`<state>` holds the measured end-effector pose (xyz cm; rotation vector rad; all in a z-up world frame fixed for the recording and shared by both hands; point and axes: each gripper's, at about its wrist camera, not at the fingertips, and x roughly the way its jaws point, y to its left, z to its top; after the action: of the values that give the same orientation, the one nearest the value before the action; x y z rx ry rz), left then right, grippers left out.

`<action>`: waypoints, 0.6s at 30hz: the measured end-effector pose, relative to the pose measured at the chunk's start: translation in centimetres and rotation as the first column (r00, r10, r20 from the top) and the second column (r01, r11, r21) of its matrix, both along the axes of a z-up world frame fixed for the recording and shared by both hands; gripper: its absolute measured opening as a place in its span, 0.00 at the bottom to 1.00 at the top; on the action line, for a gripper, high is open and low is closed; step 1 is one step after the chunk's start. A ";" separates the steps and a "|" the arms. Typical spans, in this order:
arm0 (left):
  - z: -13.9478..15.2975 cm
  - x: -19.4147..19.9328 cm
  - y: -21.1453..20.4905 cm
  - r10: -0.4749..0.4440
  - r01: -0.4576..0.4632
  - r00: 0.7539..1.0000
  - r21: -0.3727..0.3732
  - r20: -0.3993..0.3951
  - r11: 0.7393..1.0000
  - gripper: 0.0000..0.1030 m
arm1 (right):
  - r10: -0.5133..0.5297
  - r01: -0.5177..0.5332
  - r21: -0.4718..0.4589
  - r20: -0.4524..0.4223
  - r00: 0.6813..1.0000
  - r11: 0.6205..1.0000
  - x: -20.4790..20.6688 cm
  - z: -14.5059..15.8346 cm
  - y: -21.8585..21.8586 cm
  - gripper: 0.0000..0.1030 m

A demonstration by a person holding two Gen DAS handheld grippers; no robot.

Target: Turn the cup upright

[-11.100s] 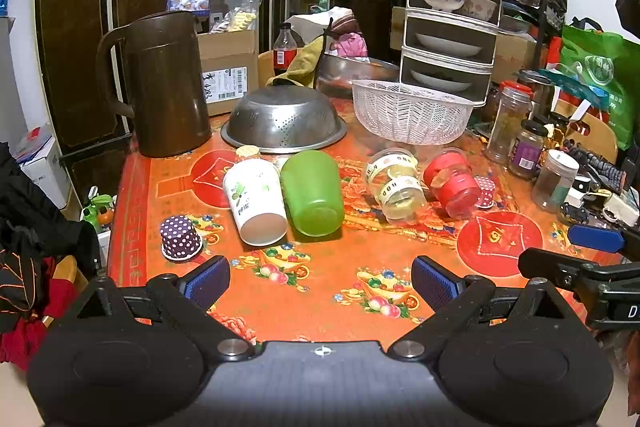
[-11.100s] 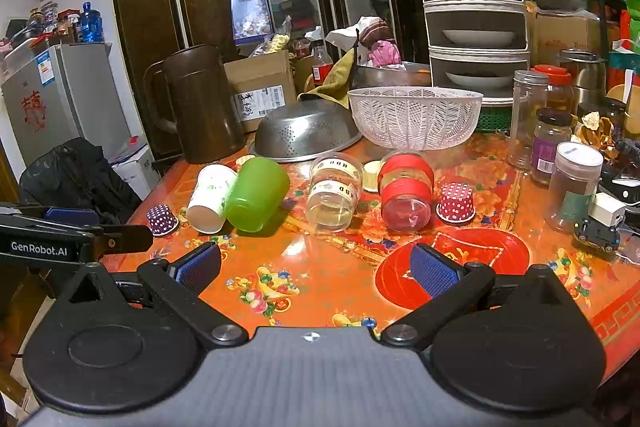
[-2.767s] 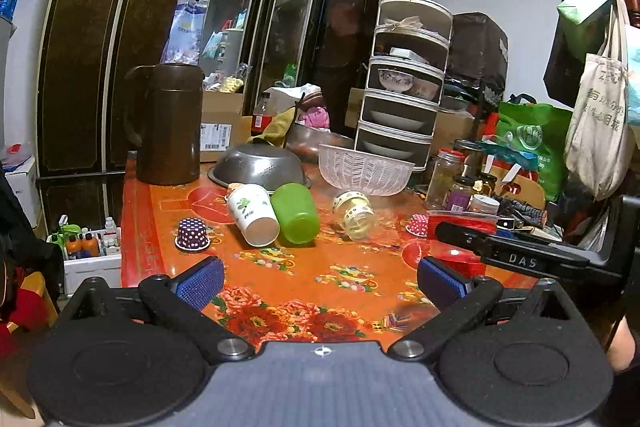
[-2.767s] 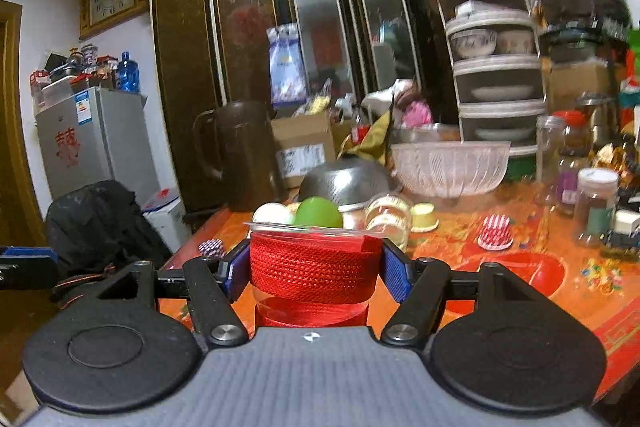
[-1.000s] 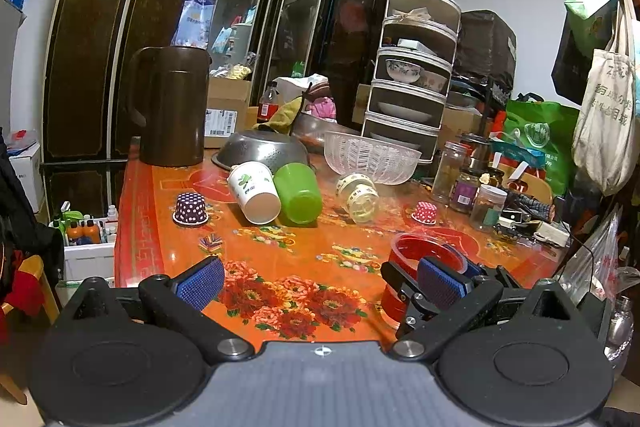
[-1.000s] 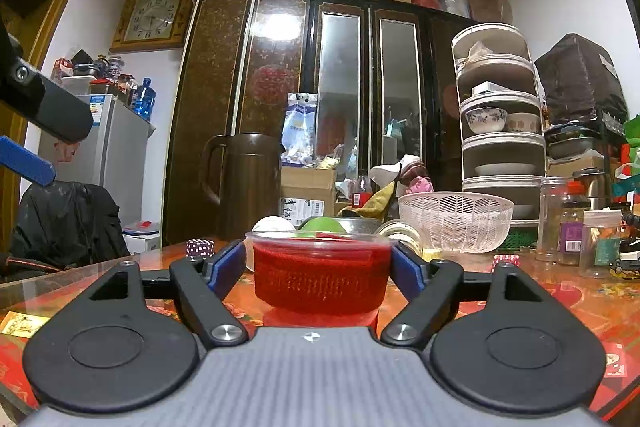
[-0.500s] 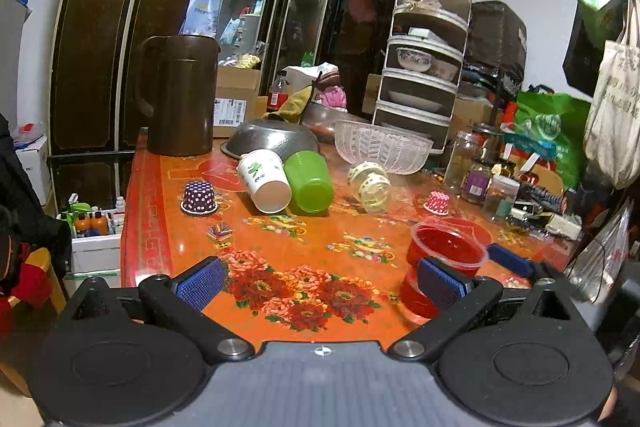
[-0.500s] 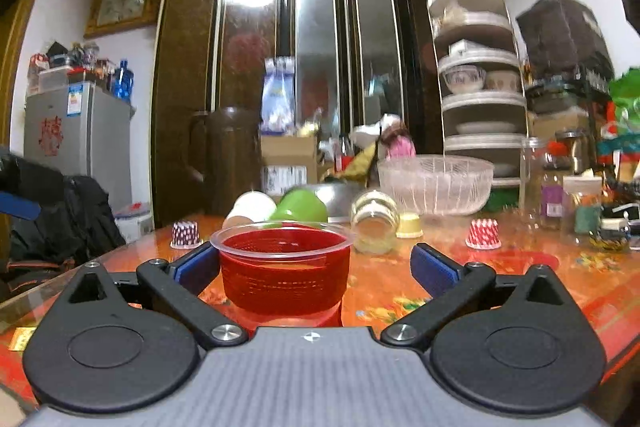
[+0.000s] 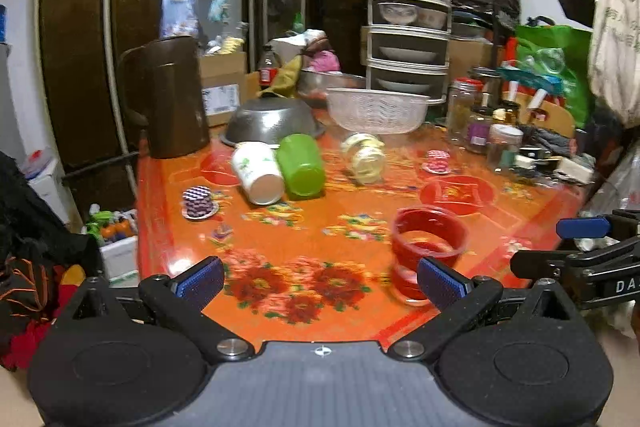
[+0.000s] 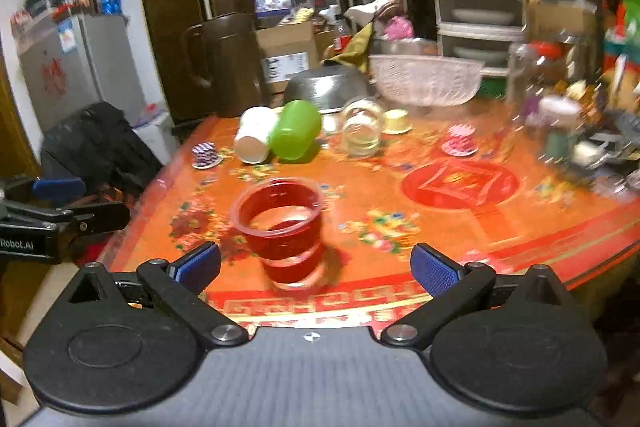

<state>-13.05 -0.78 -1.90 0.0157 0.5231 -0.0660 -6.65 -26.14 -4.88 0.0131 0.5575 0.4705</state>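
A clear red cup (image 10: 280, 231) stands upright, mouth up, on the orange flowered surface (image 10: 400, 227), low and left of centre in the right wrist view. The right tool (image 10: 316, 267) sits just behind it with its blue-padded fingers (image 10: 434, 269) spread wide and touching nothing; the cup is free of them. In the left wrist view the same cup appears at lower right, and the left tool (image 9: 320, 279) is likewise spread apart and empty near the surface's front edge.

The step in hand looks like drawing away after setting the cup down. To do it well, the right tool should back off straight and level, fingers kept wide, so neither pad clips the light cup, which stands close to the front edge.

Further back, a white paper cup (image 10: 254, 135), a green cup (image 10: 296, 135) and a clear jar (image 10: 362, 131) lie on their sides, in the middle of the frame; any of these could be the next to right.

Both views are smeared by motion, most strongly at the right side. The cup's base is hazy, so whether it sits perfectly flat cannot be told. The jars at far right are blurred beyond reading. The left tool's right pad covers part of the cup's lower wall.
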 end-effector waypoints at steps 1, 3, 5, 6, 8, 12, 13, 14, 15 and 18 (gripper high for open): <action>0.2 -0.1 -0.2 -0.014 0.014 1.000 -0.001 0.012 1.000 1.00 | -0.015 0.015 -0.003 0.003 1.000 1.000 -0.4 0.3 -0.2 0.99; 0.4 -0.1 -0.7 -0.026 0.025 1.000 0.012 0.011 1.000 1.00 | -0.025 0.025 0.003 0.003 1.000 1.000 -0.9 0.5 -0.6 0.99; 0.4 0.1 -1.0 -0.034 0.034 0.999 0.012 0.008 0.999 1.00 | -0.035 0.035 0.020 -0.010 0.999 0.999 -0.7 0.5 -0.9 0.99; 0.3 0.2 -1.0 -0.041 0.041 0.999 0.007 0.001 0.999 1.00 | -0.034 0.034 0.018 -0.016 0.999 0.999 -0.4 0.4 -0.9 0.99; 0.1 0.3 -1.2 -0.054 0.054 0.998 0.000 -0.010 0.999 1.00 | -0.038 0.038 0.010 -0.025 0.999 0.999 -0.2 0.2 -0.8 0.99; -0.6 0.6 -1.5 -0.059 0.059 0.998 0.008 -0.036 0.998 1.00 | -0.030 0.030 0.010 -0.031 0.999 0.999 -0.1 0.3 -0.6 0.99; -0.6 0.6 -1.5 -0.060 0.060 0.997 0.006 -0.038 0.998 1.00 | -0.026 0.026 0.011 -0.032 0.999 1.000 -0.5 0.3 -0.7 0.99; -0.7 0.6 -1.4 -0.060 0.060 0.997 0.001 -0.039 0.998 1.00 | -0.021 0.021 0.010 -0.034 0.999 1.000 -0.5 0.3 -0.6 0.99; -0.6 0.7 -1.4 -0.059 0.059 0.998 -0.004 -0.038 0.998 1.00 | -0.019 0.020 0.008 -0.034 0.999 1.000 -0.6 0.2 -0.5 0.99; -0.5 0.6 -1.2 -0.055 0.055 0.998 -0.011 -0.032 0.998 1.00 | -0.020 0.021 0.008 -0.039 0.999 1.000 -0.5 0.1 -0.5 0.99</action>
<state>-12.43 -1.99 -2.40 0.0195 0.5546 -0.1228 -7.12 -26.61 -4.75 0.0360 0.5935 0.4534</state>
